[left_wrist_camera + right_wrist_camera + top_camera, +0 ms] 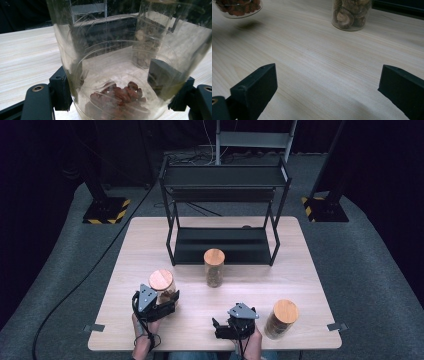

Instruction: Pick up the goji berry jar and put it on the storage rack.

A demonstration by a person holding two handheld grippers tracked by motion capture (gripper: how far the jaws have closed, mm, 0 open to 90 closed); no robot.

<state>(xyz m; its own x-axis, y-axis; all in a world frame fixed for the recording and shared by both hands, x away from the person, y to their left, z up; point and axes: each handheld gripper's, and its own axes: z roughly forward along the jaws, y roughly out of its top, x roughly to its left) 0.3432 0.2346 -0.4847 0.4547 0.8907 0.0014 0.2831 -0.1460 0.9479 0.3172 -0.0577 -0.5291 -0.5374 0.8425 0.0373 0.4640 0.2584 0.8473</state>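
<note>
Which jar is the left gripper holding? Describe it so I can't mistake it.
On the wooden table, in front of the black rack, stand three cork-lidded glass jars. It is the front-left jar, clamped by the left gripper, the one holding reddish pieces at its bottom.

The red-filled jar (238, 8) at eleven o'clock is cut off by the top edge; its contents blur.

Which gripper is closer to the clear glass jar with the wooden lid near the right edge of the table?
Right. The right gripper is open just left of that glass jar, not touching. The left gripper is far across the table, shut on another jar.
</note>
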